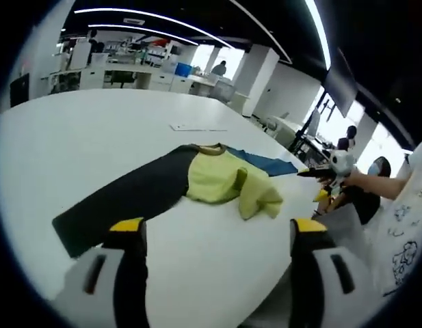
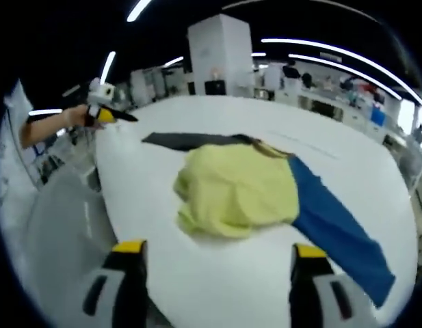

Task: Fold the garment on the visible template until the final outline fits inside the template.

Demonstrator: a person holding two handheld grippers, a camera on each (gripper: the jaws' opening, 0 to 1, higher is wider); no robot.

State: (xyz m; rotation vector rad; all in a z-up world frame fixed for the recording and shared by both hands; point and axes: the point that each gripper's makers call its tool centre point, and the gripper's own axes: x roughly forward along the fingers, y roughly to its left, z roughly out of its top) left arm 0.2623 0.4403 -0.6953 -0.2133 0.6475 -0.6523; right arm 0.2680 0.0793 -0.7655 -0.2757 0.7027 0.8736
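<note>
A garment lies crumpled on the white table (image 1: 74,143): a yellow-green body (image 1: 221,179), a dark sleeve (image 1: 122,201) stretched towards me and a blue sleeve (image 1: 269,162) behind it. My left gripper (image 1: 217,229) stands open just short of the dark sleeve, nothing between its jaws. In the right gripper view the yellow-green body (image 2: 234,188) is bunched in the middle, the blue sleeve (image 2: 334,229) runs right and the dark sleeve (image 2: 190,140) lies behind. My right gripper (image 2: 219,249) is open in front of the body, above the table's edge (image 2: 122,205).
A thin flat sheet (image 1: 197,128) lies farther back on the table. A hand holds the right gripper (image 1: 330,171) at the table's right edge; the left gripper (image 2: 104,109) shows at the far left. Desks, shelves and people stand beyond the table.
</note>
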